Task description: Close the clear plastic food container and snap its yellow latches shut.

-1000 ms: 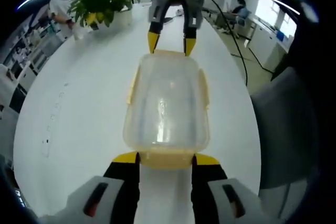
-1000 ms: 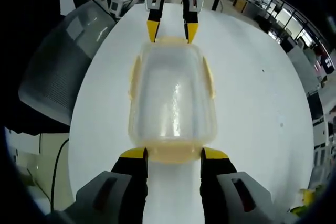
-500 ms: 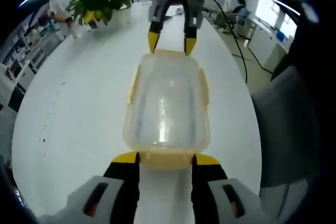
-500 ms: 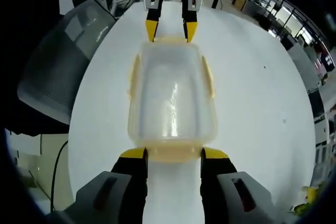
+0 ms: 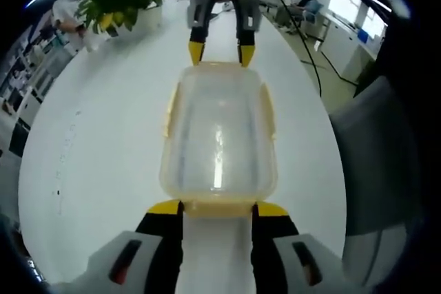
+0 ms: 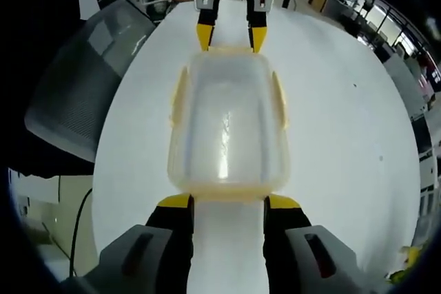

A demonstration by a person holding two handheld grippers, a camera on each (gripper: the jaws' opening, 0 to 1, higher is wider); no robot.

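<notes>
Container bracketed end to end on the table
Clear container (image 5: 219, 135) lies mid white table (image 5: 103, 122); left gripper (image 5: 217, 206) & right gripper (image 6: 229, 200) at opposite ends, jaws apart; we judge it light, slippery, thin-walled; press the yellow latches (image 5: 267, 111), not the walls.

Left claw (image 5: 218, 210): black jaws, yellow tips, grey housings with dark slots showing a red mark. Right claw (image 6: 228, 204): same build, black jaws, yellow tips, grey housings. Seen head-on, each has a white body over grey-framed jaws.
</notes>
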